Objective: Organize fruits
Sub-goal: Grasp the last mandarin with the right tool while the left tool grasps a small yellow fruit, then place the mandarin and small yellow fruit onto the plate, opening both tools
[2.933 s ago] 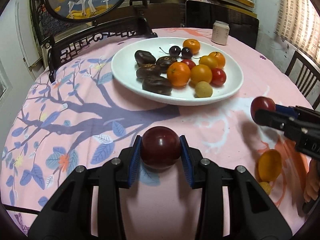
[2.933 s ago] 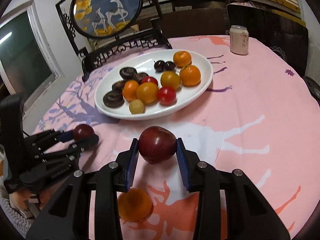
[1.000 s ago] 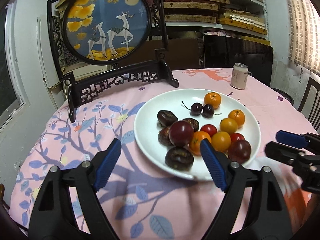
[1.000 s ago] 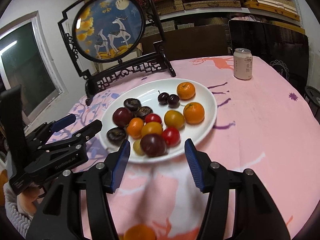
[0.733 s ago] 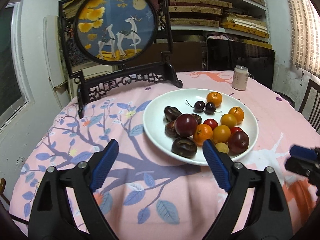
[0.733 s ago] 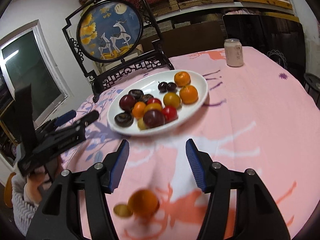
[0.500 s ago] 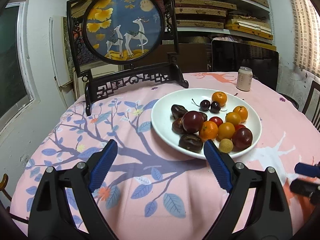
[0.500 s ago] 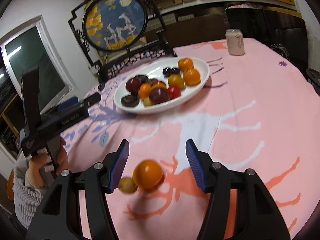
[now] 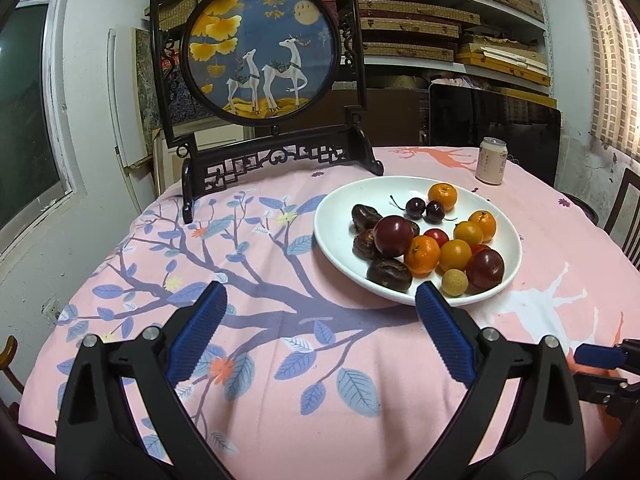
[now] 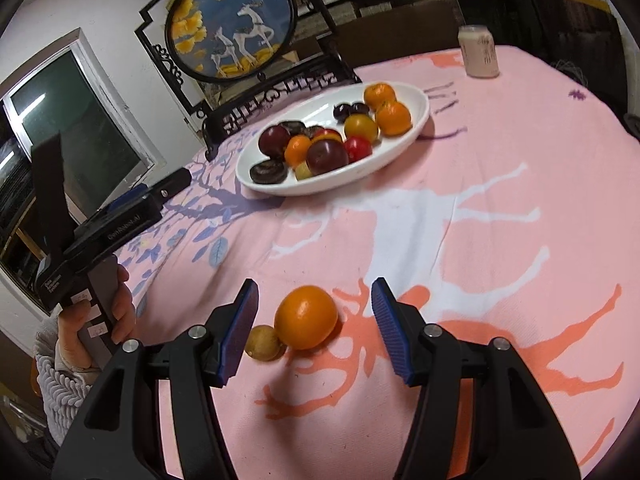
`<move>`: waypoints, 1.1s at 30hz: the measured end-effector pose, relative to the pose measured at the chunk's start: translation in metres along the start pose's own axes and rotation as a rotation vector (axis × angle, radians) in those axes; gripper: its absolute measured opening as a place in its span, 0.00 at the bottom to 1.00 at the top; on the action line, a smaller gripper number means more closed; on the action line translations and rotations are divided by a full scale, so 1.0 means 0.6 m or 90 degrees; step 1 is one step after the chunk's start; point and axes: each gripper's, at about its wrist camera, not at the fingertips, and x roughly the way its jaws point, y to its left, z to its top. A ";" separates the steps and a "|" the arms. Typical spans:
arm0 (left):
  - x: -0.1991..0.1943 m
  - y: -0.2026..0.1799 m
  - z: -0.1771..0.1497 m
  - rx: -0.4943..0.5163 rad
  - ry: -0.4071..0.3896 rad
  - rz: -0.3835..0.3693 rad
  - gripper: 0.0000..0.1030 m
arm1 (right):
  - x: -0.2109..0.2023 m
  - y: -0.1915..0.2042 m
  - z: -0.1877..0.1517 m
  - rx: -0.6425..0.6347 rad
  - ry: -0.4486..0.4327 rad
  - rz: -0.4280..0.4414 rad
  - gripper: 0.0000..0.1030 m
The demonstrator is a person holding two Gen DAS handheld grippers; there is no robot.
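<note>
A white plate (image 9: 340, 208) (image 10: 404, 136) holds several fruits: two dark red plums (image 9: 393, 236) (image 9: 485, 269), oranges, cherries, tomatoes and dark chestnuts. An orange (image 10: 306, 317) and a small tan longan (image 10: 262, 343) lie loose on the pink cloth. My right gripper (image 10: 316, 332) is open and low over the cloth, its blue pads on either side of the orange and apart from it. My left gripper (image 9: 320, 336) is open and empty, held back from the plate; it also shows in the right wrist view (image 10: 160, 192).
A framed round deer screen (image 9: 262, 56) stands at the table's back left. A drink can (image 9: 492, 161) stands behind the plate at the right. A dark chair back (image 9: 622, 212) is at the right edge. The right gripper's tips (image 9: 600, 364) show at the lower right.
Both grippers set their plums on the plate and opened. The left one pulled back. The right one moved down to the loose orange, which now lies between its pads.
</note>
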 end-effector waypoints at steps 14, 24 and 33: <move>-0.009 -0.023 -0.008 0.037 0.002 -0.028 0.95 | 0.041 0.008 -0.014 0.013 0.091 0.058 0.37; -0.057 -0.080 -0.052 0.133 0.021 -0.244 0.95 | -0.007 -0.048 0.004 0.099 -0.013 0.039 0.36; -0.062 -0.151 -0.092 0.261 0.061 -0.336 0.61 | -0.015 -0.062 0.009 0.118 -0.033 0.040 0.36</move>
